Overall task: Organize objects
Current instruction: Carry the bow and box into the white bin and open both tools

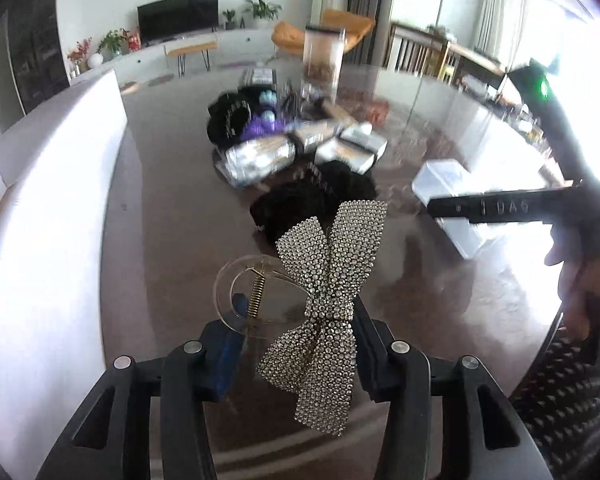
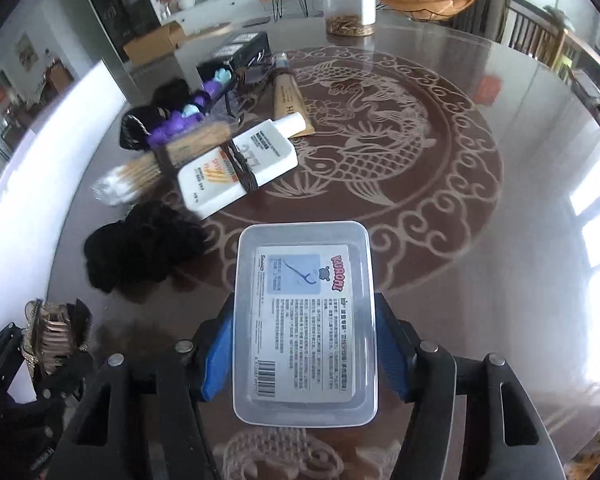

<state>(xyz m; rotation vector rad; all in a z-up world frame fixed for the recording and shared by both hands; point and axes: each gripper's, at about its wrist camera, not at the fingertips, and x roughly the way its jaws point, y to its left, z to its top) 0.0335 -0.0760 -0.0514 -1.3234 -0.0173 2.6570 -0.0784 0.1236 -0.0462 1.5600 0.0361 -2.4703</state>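
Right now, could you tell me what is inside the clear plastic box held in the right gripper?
Through the clear plastic box only its printed label shows, with a floss-pick drawing; the label covers whatever is inside.

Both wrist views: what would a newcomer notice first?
In the left view, a sparkling rhinestone bow hair clip is held between the left tongs. In the right view, a clear plastic box with a printed label sits between the right tongs, above the fish-patterned table.

Clear box (image 2: 305,320) nearest on desk (image 2: 480,240), fabric heap (image 2: 140,248) to its left. Behind: lotion bottle (image 2: 240,160) w/ stick bundle (image 2: 172,156) beside it; jar (image 2: 350,4) at far edge.
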